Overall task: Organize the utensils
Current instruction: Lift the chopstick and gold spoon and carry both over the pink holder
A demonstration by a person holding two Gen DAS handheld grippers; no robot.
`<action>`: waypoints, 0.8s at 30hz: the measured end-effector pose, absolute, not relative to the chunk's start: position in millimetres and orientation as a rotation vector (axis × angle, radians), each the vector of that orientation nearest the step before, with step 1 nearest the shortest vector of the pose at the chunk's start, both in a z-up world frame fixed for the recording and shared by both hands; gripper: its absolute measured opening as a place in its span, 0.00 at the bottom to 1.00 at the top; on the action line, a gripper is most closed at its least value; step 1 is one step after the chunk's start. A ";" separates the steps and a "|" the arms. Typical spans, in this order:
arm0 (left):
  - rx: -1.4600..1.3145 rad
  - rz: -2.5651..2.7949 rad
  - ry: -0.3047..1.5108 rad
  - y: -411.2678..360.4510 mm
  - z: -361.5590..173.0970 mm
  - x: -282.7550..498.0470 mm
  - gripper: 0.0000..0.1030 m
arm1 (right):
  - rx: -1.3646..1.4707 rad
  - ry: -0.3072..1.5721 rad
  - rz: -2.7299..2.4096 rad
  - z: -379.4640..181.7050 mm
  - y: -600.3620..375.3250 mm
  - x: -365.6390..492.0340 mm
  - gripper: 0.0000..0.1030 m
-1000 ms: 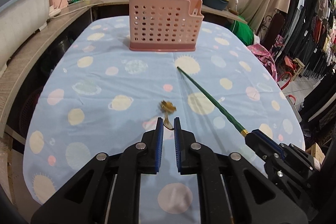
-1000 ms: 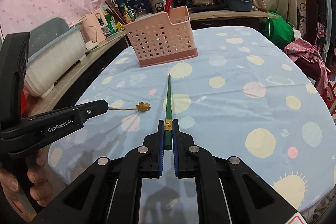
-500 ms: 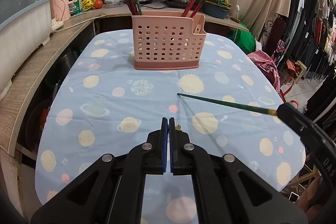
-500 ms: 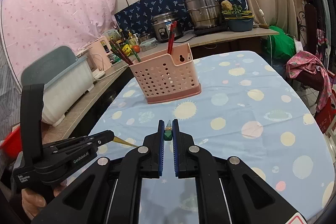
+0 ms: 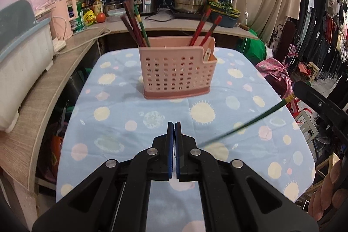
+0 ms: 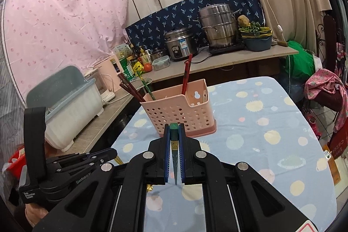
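A pink perforated utensil holder (image 5: 177, 71) stands on the far middle of the table and holds several chopsticks; it also shows in the right wrist view (image 6: 179, 113). My right gripper (image 6: 174, 138) is shut on a green chopstick (image 6: 174, 140) held above the table, its thin end pointing back toward the camera. That chopstick (image 5: 245, 124) crosses the right of the left wrist view. My left gripper (image 5: 174, 132) is shut on a small gold-coloured utensil, whose handle (image 6: 118, 159) pokes out of it in the right wrist view, with its ornate end (image 6: 149, 188) below.
The table wears a light blue cloth with planets and suns (image 5: 113, 114). A wooden counter (image 5: 37, 88) runs along the left with a white and grey bin (image 6: 69, 105). Pots and bottles stand on the back counter (image 6: 215, 58). Clothes racks (image 5: 322, 21) fill the right.
Both grippers have lifted off the table and moved toward the pink holder. The green chopstick tilted up, and the gold utensil left the cloth inside my left gripper.
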State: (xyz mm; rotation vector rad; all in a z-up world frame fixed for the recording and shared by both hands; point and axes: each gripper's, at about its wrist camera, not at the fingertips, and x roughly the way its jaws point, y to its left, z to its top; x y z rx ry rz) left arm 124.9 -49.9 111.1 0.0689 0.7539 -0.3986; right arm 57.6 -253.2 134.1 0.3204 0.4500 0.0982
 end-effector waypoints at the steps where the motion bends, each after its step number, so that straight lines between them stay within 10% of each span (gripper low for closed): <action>1: 0.069 -0.399 0.748 -50.5 116.1 128.8 0.01 | 0.327 0.445 0.106 137.3 -255.3 61.4 0.07; 24: 0.091 -0.344 0.525 -81.5 234.3 234.9 0.01 | 0.388 0.178 0.118 258.5 -283.8 174.8 0.07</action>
